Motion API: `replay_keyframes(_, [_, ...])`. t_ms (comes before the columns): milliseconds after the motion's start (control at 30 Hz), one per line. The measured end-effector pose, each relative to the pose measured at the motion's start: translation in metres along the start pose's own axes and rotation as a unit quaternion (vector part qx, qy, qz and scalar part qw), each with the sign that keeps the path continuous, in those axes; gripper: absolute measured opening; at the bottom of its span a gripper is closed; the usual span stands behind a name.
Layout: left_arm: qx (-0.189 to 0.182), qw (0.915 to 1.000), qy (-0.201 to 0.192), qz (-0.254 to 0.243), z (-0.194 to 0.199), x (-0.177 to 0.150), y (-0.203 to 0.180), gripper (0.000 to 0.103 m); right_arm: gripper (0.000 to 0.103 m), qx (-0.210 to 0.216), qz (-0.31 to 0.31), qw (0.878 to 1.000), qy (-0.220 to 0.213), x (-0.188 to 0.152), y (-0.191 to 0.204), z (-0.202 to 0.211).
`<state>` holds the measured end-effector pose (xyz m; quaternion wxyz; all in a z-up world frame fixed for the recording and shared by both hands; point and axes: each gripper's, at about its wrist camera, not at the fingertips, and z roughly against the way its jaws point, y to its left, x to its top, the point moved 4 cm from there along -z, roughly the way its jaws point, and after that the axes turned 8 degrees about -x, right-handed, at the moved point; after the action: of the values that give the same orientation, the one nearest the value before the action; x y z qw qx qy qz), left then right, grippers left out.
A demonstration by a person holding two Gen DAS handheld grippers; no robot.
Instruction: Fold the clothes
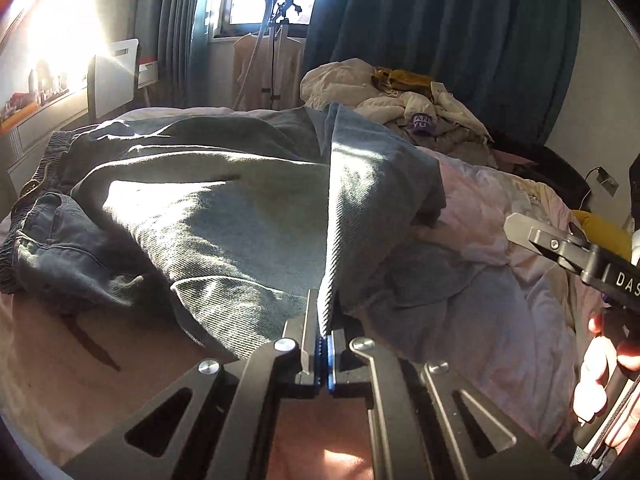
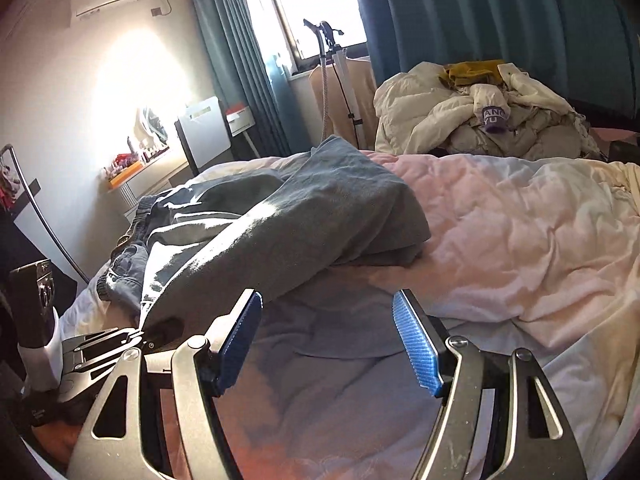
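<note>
Left gripper (image 1: 324, 320) pinches a fold of the grey-blue trousers (image 1: 208, 216) over the bed (image 2: 500, 216); right gripper (image 2: 328, 340) hangs empty.

In the left wrist view the jaws sit clenched at 6 o'clock on the cloth's edge, and the trousers spread from there toward 9 and 12 o'clock, elastic waistband at 9. In the right wrist view the blue pads (image 2: 416, 344) stand released with nothing between them, the lifted trouser leg rising just past the left pad toward 11 o'clock. A heap of pale clothes (image 2: 480, 120) lies at 1 o'clock, well apart, before the teal curtain (image 2: 480, 12).
</note>
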<state>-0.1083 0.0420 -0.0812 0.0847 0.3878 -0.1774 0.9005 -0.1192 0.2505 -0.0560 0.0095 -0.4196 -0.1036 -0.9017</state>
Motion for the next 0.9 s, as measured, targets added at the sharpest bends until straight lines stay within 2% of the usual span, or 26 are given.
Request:
replay_keyframes(200, [-0.033, 0.9992, -0.008, 0.023, 0.000, 0.007, 0.006, 0.001, 0.069, -0.014, 0.033, 0.999, 0.008, 0.041, 0.032, -0.027])
replay_keyframes(333, [-0.053, 0.9974, -0.019, 0.044, 0.002, 0.012, 0.016, 0.001, 0.068, -0.011, 0.067, 0.998, 0.018, 0.085, 0.065, -0.072])
replay_keyframes(400, [-0.066, 0.9964, -0.020, 0.049, 0.002, 0.012, 0.019, 0.001, 0.068, -0.036, 0.103, 0.994, 0.029, 0.102, 0.083, -0.100])
replay_keyframes(500, [-0.085, 0.9945, -0.016, 0.059, -0.001, 0.010, 0.025, 0.001, 0.065, -0.077, 0.140, 0.984, 0.079, 0.115, 0.100, -0.147])
replay_keyframes(600, [-0.123, 0.9877, -0.017, 0.094, -0.003, 0.011, 0.038, 0.001, 0.062, -0.124, 0.158, 0.973, 0.115, 0.122, 0.098, -0.181])
replay_keyframes(667, [-0.136, 0.9847, -0.018, 0.107, -0.005, 0.011, 0.045, 0.001, 0.059, -0.150, 0.160, 0.967, 0.131, 0.126, 0.091, -0.197])
replay_keyframes(700, [-0.139, 0.9843, -0.018, 0.107, -0.006, 0.011, 0.046, 0.001, 0.057, -0.164, 0.165, 0.962, 0.142, 0.124, 0.085, -0.204])
replay_keyframes(733, [-0.142, 0.9840, -0.017, 0.106, -0.007, 0.011, 0.046, 0.001, 0.048, -0.167, 0.168, 0.959, 0.157, 0.121, 0.081, -0.209])
replay_keyframes(767, [-0.146, 0.9835, -0.016, 0.105, -0.009, 0.011, 0.046, 0.001, 0.032, -0.172, 0.170, 0.955, 0.171, 0.118, 0.077, -0.214])
replay_keyframes(833, [-0.154, 0.9827, -0.019, 0.101, -0.009, 0.012, 0.044, 0.001, 0.010, -0.192, 0.176, 0.947, 0.188, 0.111, 0.069, -0.216])
replay_keyframes(900, [-0.157, 0.9827, -0.022, 0.096, -0.007, 0.014, 0.042, 0.001, 0.003, -0.194, 0.169, 0.948, 0.187, 0.106, 0.059, -0.206])
